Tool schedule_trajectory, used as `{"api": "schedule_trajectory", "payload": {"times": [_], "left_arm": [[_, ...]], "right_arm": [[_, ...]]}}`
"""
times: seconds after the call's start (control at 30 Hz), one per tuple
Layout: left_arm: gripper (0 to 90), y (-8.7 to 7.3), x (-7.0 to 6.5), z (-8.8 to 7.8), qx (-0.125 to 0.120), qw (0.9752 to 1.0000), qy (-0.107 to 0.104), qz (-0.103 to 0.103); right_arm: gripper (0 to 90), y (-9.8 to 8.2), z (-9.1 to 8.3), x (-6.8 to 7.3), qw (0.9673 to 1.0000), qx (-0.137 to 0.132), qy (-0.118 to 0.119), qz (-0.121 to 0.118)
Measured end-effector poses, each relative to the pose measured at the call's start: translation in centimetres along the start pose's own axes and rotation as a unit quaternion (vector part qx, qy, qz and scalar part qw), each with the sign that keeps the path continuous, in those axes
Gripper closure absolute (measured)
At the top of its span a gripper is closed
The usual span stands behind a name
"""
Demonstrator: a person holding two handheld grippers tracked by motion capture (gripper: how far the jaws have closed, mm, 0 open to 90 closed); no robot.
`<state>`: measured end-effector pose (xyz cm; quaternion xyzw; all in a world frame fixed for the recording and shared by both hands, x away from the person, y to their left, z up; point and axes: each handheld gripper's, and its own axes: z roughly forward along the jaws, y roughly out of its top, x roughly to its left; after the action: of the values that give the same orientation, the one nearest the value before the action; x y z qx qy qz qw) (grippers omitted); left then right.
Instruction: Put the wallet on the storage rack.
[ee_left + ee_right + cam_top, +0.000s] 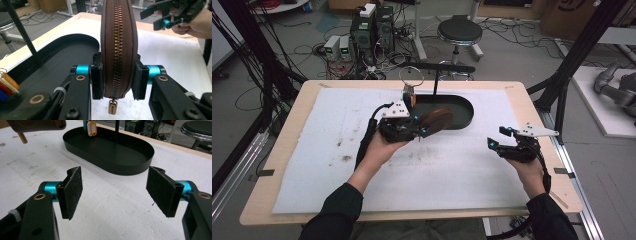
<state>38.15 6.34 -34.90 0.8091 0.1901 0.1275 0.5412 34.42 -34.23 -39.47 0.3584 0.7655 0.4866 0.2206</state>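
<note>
My left gripper (117, 82) is shut on a brown zippered case (118, 47), its pads pressing both flat sides, zipper edge facing the camera and the pull hanging below. In the high view the brown case (437, 119) hangs in my left gripper (418, 126) above the near rim of the black oval tray (464, 111). My right gripper (496, 138) stands open off to the right over the white mat, nothing between its pads (73, 190). A corner of the case (37, 125) shows at the top left of the right gripper view.
The black tray (110, 152) has a thin upright post with a crossbar (435, 75). Coloured key tags (90, 125) on a ring (410, 76) hang at its left end. A white mat (337, 150) covers the wooden table. A stool (459, 32), computers and cables lie beyond.
</note>
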Motion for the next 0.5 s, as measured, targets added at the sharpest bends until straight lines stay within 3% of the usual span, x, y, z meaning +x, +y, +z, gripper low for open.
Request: {"api": "schedule_trajectory", "payload": {"times": [0.5], "left_arm": [[67.2, 1.5, 2.2, 2.6, 0.017, 0.9993, 0.032, -0.003]], "right_arm": [[30.0, -0.1, -0.3, -0.4, 0.9998, -0.001, -0.017, 0.011]]}}
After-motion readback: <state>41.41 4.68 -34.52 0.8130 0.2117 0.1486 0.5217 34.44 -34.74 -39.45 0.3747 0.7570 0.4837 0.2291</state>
